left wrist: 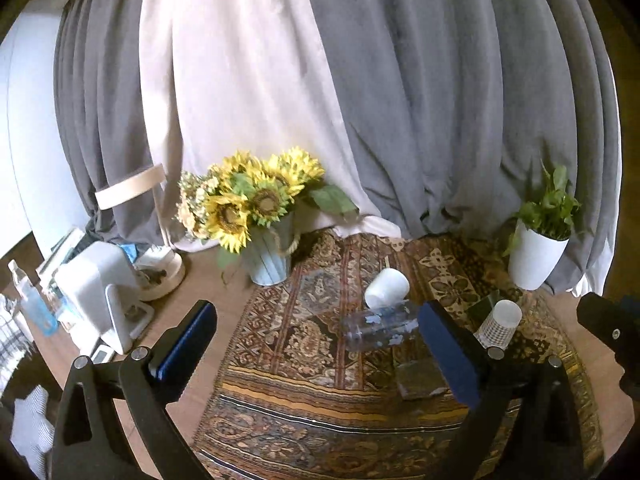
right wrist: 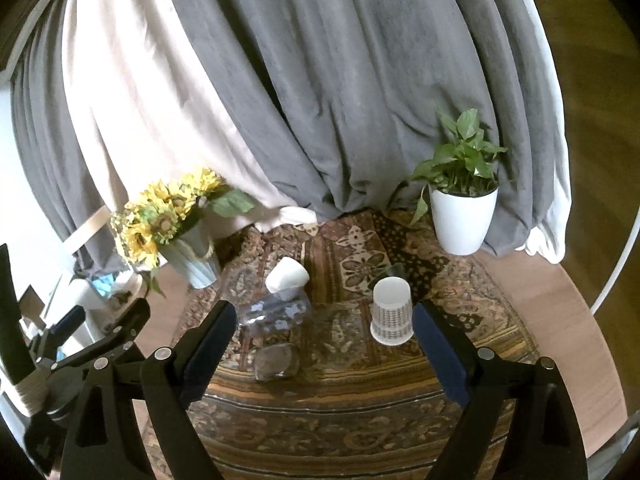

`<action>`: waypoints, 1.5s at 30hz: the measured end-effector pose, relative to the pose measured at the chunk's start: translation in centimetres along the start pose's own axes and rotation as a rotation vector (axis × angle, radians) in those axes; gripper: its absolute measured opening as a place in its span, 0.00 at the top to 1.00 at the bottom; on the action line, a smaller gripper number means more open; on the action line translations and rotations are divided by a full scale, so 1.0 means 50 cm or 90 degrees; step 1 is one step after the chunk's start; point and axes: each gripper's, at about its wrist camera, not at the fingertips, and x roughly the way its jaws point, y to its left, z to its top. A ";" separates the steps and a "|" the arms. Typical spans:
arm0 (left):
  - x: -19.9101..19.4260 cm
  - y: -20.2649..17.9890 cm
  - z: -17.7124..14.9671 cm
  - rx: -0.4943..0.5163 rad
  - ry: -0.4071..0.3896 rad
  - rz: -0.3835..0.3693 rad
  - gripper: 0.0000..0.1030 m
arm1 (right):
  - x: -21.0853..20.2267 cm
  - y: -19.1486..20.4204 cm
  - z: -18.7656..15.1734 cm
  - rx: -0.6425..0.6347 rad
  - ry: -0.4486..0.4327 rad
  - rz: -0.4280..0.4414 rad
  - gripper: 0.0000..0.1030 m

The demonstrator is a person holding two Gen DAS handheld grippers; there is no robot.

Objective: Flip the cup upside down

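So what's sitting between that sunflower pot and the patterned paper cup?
In the right wrist view, a white cup on its side and a clear plastic bottle lie between the sunflower pot and the patterned paper cup.

dim indoor light | soft shadows | fisheye bending edges | slight blur

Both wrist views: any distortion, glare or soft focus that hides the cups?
Left wrist view: strong fisheye bowing of the grey curtains, black vignette corners; the patterned white paper cup sits soft near the right finger. Right wrist view: same bowing, but that cup is clear; the transparent plastic bottle lying on the rug is hard to read, no harsh glare.
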 end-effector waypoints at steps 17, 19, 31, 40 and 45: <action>-0.035 0.035 0.023 0.010 -0.052 -0.019 0.00 | -0.034 0.041 -0.001 -0.002 -0.029 -0.022 0.13; -0.040 0.038 0.025 0.009 -0.059 -0.015 0.00 | -0.036 0.043 -0.001 -0.003 -0.033 -0.021 0.13; -0.064 0.048 0.032 0.011 -0.099 0.005 0.00 | -0.053 0.069 0.005 -0.043 -0.078 -0.018 0.13; -0.064 0.055 0.032 0.010 -0.105 0.010 0.00 | -0.053 0.077 0.006 -0.053 -0.088 -0.017 0.13; -0.061 0.057 0.033 0.011 -0.105 0.007 0.00 | -0.051 0.078 0.007 -0.054 -0.088 -0.018 0.13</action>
